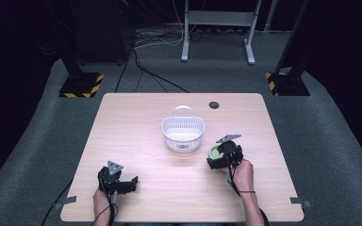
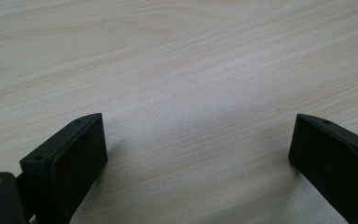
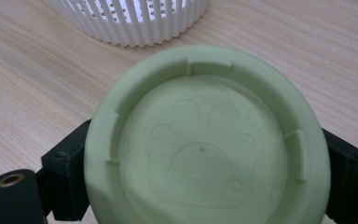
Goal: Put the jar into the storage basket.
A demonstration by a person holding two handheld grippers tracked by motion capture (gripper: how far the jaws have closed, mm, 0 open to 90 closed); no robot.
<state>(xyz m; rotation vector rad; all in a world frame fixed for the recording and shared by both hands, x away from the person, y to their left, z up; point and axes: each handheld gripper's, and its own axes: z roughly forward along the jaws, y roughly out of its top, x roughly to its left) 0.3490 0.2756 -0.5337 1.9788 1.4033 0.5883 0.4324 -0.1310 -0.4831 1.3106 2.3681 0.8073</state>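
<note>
Pale wood table (image 1: 136, 117) stands on grey carpet, and we work at its near edge. At the left, our left gripper (image 1: 122, 184) rests low over bare wood, its 2 jaws spread wide with nothing between them. Mid-table sits a white basket (image 1: 183, 133). Just right of it, our right gripper (image 1: 217, 157) clamps a pale green cup (image 3: 207, 140) by its sides, near the basket's wall.

A white slatted basket (image 1: 183, 133) was seen near the middle of the wooden table (image 1: 136, 117). Just to its right, a pale green round object (image 1: 215, 152) was held in the right gripper (image 1: 218, 158), while the left gripper (image 1: 131, 183) was rested near the front left edge.
</note>
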